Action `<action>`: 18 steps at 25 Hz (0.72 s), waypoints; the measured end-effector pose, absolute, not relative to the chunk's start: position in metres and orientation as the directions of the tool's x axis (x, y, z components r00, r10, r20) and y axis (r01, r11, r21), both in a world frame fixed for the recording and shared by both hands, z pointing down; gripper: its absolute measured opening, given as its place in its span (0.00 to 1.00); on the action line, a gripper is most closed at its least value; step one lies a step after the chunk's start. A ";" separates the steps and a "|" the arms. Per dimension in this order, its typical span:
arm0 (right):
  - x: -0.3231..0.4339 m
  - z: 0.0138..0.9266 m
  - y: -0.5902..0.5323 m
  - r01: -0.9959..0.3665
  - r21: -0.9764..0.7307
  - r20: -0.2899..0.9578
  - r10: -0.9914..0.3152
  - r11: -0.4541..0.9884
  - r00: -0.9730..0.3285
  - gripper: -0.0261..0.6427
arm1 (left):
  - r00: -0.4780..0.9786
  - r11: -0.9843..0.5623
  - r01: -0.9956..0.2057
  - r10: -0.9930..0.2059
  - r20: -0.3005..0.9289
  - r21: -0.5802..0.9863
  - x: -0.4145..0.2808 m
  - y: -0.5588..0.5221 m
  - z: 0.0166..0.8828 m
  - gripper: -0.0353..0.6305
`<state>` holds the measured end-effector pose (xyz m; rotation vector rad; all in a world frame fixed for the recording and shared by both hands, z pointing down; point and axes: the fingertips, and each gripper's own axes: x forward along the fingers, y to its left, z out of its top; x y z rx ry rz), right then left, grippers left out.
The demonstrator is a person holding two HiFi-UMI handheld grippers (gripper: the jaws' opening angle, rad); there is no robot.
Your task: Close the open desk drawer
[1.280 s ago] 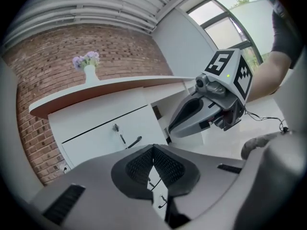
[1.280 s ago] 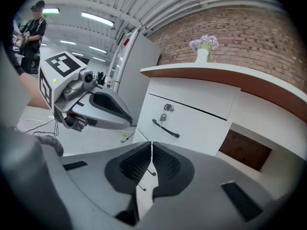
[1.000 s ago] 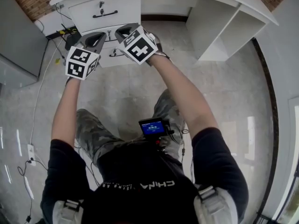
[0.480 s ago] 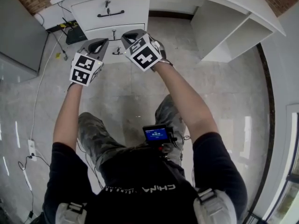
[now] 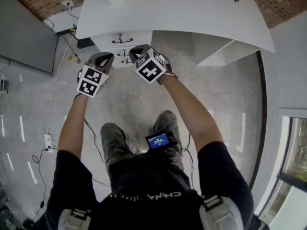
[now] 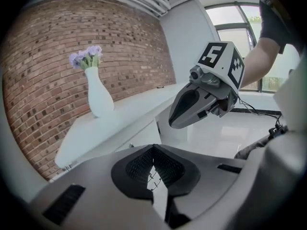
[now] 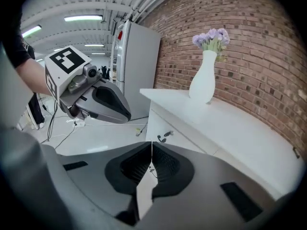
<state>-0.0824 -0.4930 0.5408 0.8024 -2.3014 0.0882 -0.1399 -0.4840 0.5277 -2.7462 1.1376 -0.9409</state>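
The head view looks steeply down from above the person [image 5: 144,195], the white tabletop [image 5: 192,13] at twelve o'clock. The left gripper view and right gripper view sit close behind their jaws, facing the brick wall [image 6: 48,56]; all three share the vase [image 6: 98,97].

A black short-sleeved shirt [image 5: 144,205] with white lettering and camouflage trousers [image 5: 114,140] are worn. A blue-lit screen [image 5: 159,141] is fixed at the waist. The left gripper [image 5: 106,56] and right gripper [image 5: 135,49] are cased in grey, each topped by a black-and-white marker cube [image 5: 152,67].
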 end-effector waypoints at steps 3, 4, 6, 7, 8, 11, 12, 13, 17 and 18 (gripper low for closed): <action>-0.076 0.467 -0.487 -0.569 0.142 0.650 -0.510 0.810 -0.563 0.06 | 0.549 -0.741 -0.630 -0.636 0.543 -0.230 -0.137 -0.479 0.452 0.07; -0.074 0.442 -0.485 -0.570 0.139 0.654 -0.507 0.810 -0.561 0.06 | 0.550 -0.742 -0.632 -0.632 0.546 -0.223 -0.135 -0.477 0.426 0.07; -0.069 0.394 -0.480 -0.579 0.124 0.658 -0.503 0.806 -0.561 0.06 | 0.550 -0.741 -0.637 -0.630 0.548 -0.214 -0.133 -0.472 0.377 0.07; -0.066 0.372 -0.478 -0.585 0.116 0.659 -0.503 0.803 -0.559 0.06 | 0.548 -0.740 -0.639 -0.631 0.549 -0.213 -0.132 -0.469 0.354 0.07; -0.062 0.351 -0.475 -0.591 0.114 0.660 -0.505 0.799 -0.556 0.06 | 0.549 -0.738 -0.641 -0.633 0.546 -0.212 -0.130 -0.466 0.332 0.07; -0.053 0.302 -0.463 -0.599 0.112 0.656 -0.512 0.793 -0.555 0.06 | 0.554 -0.734 -0.645 -0.640 0.533 -0.211 -0.123 -0.452 0.278 0.07; -0.050 0.289 -0.457 -0.598 0.111 0.653 -0.512 0.793 -0.558 0.06 | 0.556 -0.734 -0.646 -0.641 0.529 -0.211 -0.119 -0.446 0.265 0.07; -0.047 0.276 -0.452 -0.598 0.113 0.645 -0.516 0.794 -0.563 0.06 | 0.559 -0.733 -0.647 -0.643 0.523 -0.210 -0.115 -0.441 0.254 0.07; -0.037 0.248 -0.430 -0.607 0.110 0.608 -0.537 0.787 -0.585 0.06 | 0.567 -0.716 -0.674 -0.658 0.495 -0.181 -0.101 -0.417 0.234 0.07; -0.034 0.249 -0.422 -0.608 0.108 0.611 -0.535 0.787 -0.584 0.06 | 0.568 -0.714 -0.679 -0.659 0.493 -0.171 -0.098 -0.408 0.235 0.07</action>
